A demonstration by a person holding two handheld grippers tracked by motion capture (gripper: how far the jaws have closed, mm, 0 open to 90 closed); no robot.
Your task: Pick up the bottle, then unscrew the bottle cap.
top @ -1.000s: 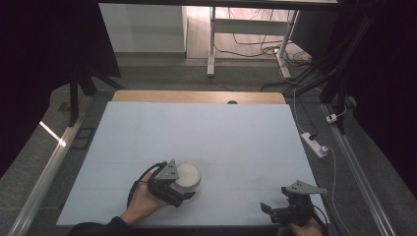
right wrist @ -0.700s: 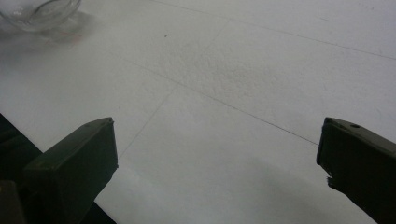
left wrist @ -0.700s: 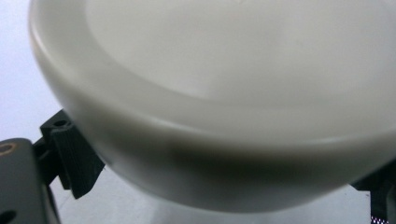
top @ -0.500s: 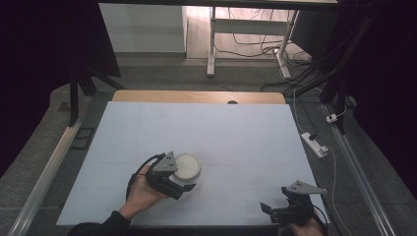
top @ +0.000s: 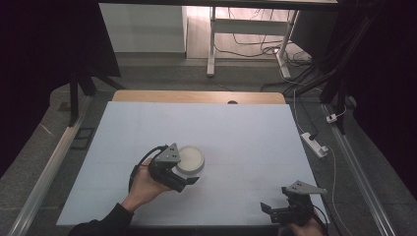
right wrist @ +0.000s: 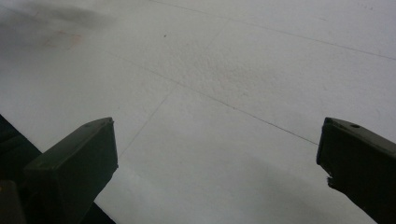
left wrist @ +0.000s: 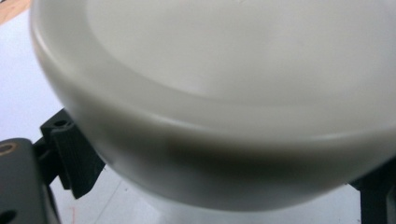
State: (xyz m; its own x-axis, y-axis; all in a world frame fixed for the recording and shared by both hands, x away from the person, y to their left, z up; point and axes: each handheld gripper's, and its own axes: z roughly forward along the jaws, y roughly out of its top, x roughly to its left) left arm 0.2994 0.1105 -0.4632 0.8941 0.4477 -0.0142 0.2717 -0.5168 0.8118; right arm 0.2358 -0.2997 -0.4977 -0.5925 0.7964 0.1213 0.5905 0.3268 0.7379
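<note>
The white bowl (top: 190, 161) sits directly between the left gripper's (top: 189, 178) jaws, which stand wide to either side of it, not visibly pinching its wall; the right gripper (top: 273, 209), also spread and holding nothing, idles well off toward the table's (top: 255, 132) near edge. In the left gripper view the bowl crowds the lens, hiding its base and any jaw contact.

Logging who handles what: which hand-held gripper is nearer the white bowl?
Left. The left hand-held gripper has its jaws either side of the white bowl; the right hand-held gripper sits apart near the table's front right corner.
</note>
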